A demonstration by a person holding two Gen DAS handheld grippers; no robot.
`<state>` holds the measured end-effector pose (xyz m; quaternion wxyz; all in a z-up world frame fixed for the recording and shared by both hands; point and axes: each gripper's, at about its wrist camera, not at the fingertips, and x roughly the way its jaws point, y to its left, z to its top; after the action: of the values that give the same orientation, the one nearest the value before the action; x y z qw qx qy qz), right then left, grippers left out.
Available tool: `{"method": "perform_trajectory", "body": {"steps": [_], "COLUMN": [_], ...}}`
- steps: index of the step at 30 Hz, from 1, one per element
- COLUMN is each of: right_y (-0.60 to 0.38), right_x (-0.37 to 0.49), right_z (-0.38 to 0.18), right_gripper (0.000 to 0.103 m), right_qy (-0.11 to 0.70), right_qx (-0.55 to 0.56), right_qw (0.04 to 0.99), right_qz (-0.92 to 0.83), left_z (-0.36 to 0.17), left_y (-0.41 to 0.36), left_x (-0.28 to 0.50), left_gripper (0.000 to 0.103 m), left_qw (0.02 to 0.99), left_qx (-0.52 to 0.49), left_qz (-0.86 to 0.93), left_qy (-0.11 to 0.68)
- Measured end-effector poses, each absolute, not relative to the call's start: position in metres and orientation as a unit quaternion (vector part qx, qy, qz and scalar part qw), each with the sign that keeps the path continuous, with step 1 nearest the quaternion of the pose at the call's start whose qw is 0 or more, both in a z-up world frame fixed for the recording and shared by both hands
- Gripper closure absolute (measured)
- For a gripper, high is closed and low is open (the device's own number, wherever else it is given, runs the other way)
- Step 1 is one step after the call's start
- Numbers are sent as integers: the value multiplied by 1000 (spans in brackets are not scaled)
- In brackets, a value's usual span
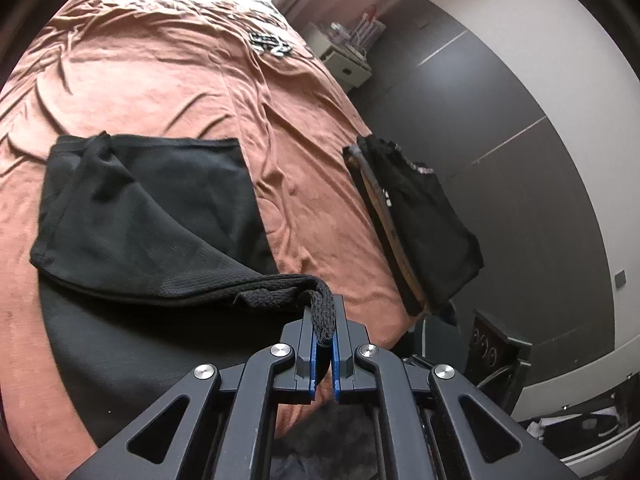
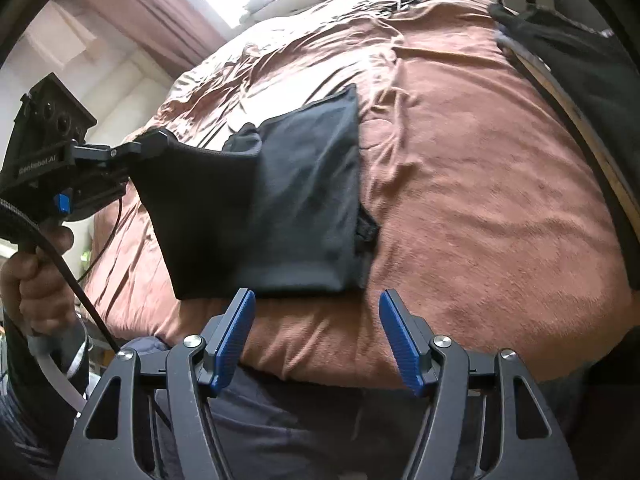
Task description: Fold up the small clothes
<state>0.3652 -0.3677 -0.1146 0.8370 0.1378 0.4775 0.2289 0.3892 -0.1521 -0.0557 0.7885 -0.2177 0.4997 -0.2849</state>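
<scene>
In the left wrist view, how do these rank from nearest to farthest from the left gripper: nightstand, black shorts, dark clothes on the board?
1. black shorts, clamped in the left gripper.
2. dark clothes, right, on the bed edge.
3. nightstand, far, upper right beside the bed.

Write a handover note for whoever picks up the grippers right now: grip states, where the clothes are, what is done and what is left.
Left gripper: shut on a corner of the black garment, lifting that side off the bed.
Right gripper: open, empty, at the bed's near edge just short of the garment.
Garment: mid-bed, partly folded, one flap raised by the left gripper.
Pile: dark clothes at the bed's right edge.
Left to do: lay the flap over, flatten, finish the fold.
</scene>
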Motion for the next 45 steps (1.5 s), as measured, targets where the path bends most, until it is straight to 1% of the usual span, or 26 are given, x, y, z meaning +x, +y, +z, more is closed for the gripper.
{"method": "perform_trajectory", "body": {"steps": [3, 5, 7, 9, 16, 22, 24, 27, 30, 32, 34, 38, 40, 45], "right_y": [-369, -370, -368, -364, -347, -320, -311, -298, -286, -279, -272, -259, -252, -228], "right_x": [366, 368, 370, 372, 379, 390, 395, 401, 408, 411, 415, 424, 430, 438], "right_z": [-119, -121, -123, -123, -123, -124, -124, -124, -126, -128, -129, -134, -138, -148], "right_gripper": [40, 40, 40, 40, 40, 40, 46, 47, 51, 53, 53, 53, 53, 53], "right_qy": [482, 486, 489, 490, 489, 493, 498, 503, 512, 518, 523, 531, 536, 540], "right_qx": [141, 142, 138, 136, 113, 54, 32, 1, -32, -52, -71, -102, -121, -157], "right_qw": [833, 830, 828, 827, 828, 831, 829, 826, 818, 813, 808, 800, 795, 785], "right_qz": [233, 234, 236, 240, 249, 252, 254, 257, 260, 261, 262, 262, 258, 260], "left_z": [-69, -77, -80, -78, -84, -101, -107, -117, -125, -134, -141, -157, -163, -174], "left_y": [-164, -169, -166, -156, -110, -64, -51, -31, -19, -12, -8, -3, -2, -7], "left_x": [394, 395, 393, 388, 382, 366, 362, 355, 349, 345, 342, 337, 335, 335], "left_gripper": [97, 82, 43, 30, 30, 30, 30, 30, 30, 32, 37, 42, 46, 47], "left_qw": [780, 773, 771, 779, 790, 791, 790, 788, 785, 781, 778, 769, 765, 757], "left_qx": [-207, -202, -207, -206, -200, -204, -209, -215, -218, -216, -214, -219, -222, -215], "left_qz": [-280, -278, -282, -278, -240, -202, -192, -175, -163, -155, -146, -138, -136, -137], "left_qy": [521, 533, 532, 523, 527, 540, 544, 549, 556, 565, 572, 584, 589, 601]}}
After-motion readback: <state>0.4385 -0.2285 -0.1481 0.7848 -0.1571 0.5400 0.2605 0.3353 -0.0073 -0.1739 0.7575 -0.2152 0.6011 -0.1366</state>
